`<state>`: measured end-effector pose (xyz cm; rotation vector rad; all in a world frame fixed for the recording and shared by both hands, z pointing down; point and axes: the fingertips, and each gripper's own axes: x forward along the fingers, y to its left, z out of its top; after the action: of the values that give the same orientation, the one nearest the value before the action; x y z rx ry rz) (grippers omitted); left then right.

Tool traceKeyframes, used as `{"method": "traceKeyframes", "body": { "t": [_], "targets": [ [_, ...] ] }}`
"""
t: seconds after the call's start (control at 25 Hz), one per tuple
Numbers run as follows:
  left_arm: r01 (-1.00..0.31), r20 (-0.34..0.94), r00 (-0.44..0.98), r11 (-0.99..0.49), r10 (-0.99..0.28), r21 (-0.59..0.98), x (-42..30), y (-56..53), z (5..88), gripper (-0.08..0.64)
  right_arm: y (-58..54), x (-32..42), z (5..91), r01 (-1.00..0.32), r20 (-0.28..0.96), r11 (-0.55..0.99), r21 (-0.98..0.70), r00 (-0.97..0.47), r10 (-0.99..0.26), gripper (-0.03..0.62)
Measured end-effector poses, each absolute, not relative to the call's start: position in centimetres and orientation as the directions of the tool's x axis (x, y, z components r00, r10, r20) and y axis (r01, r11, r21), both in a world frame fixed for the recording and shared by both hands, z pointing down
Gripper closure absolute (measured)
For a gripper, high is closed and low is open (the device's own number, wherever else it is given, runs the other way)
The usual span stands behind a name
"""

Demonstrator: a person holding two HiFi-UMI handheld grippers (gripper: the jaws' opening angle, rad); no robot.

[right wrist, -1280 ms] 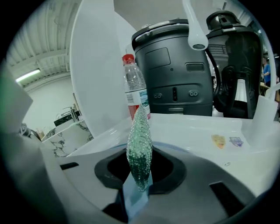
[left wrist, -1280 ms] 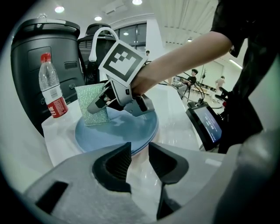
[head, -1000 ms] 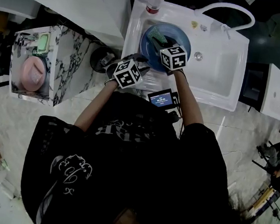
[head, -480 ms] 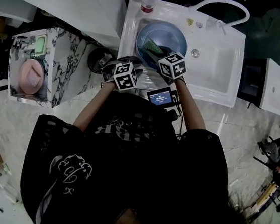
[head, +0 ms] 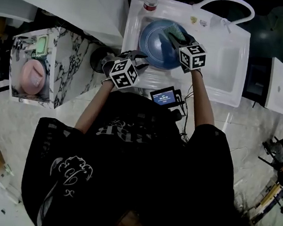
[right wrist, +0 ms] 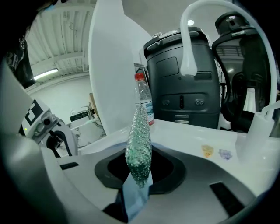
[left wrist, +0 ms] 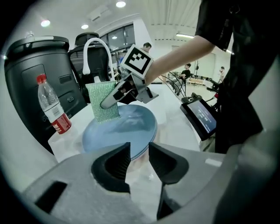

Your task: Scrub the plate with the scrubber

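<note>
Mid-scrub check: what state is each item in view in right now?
Plate: in the sink, near rim held.
Scrubber: clamped, at plate's far rim.
Left tongs: shut on plate rim.
Right tongs: shut on scrubber.
Bottle: upright, capped.
Screen: lit.

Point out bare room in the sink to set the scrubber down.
Bare: the sink's basin right of the plate, below the faucet. Crowded: the left side, with plate, scrubber and right gripper.
</note>
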<state>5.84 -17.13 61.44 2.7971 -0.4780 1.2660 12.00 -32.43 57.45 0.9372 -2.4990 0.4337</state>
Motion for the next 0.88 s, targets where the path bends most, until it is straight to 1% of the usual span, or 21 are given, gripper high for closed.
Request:
{"method": "traceKeyframes", "body": {
  "t": [0.24, 0.4, 0.52, 0.6, 0.76, 0.88],
  "targets": [
    [-0.233, 0.749, 0.629, -0.970, -0.208, -0.075, 6.5, -17.8, 62.2, 0.428, -36.2, 14.6, 58.0, -0.709, 0.546, 0.705, -0.011, -0.595, -0.590, 0.502],
    [-0.169, 0.784, 0.600, -0.983, -0.159, -0.070, 6.8, -17.6, 63.3, 0.428, -37.3, 14.7, 58.8, -0.667, 0.587, 0.740, 0.087, -0.566, -0.579, 0.503],
    [-0.151, 0.809, 0.568, -0.985, -0.153, -0.080, 6.7, -17.8, 64.1, 0.428, -37.2, 14.4, 60.2, -0.613, 0.632, 0.770, 0.177, -0.529, -0.566, 0.503],
    [-0.169, 0.807, 0.571, -0.983, -0.154, -0.068, 6.7, -18.1, 64.2, 0.428, -37.0, 14.3, 60.8, -0.619, 0.633, 0.765, 0.178, -0.523, -0.571, 0.503],
    [-0.210, 0.793, 0.589, -0.977, -0.159, -0.040, 6.7, -18.3, 64.2, 0.430, -36.8, 14.5, 61.2, -0.690, 0.601, 0.717, 0.095, -0.535, -0.594, 0.503],
    [-0.236, 0.785, 0.598, -0.971, -0.164, -0.022, 6.7, -18.4, 64.1, 0.430, -35.9, 14.3, 61.2, -0.689, 0.598, 0.723, 0.052, -0.558, -0.575, 0.503]
  ]
}}
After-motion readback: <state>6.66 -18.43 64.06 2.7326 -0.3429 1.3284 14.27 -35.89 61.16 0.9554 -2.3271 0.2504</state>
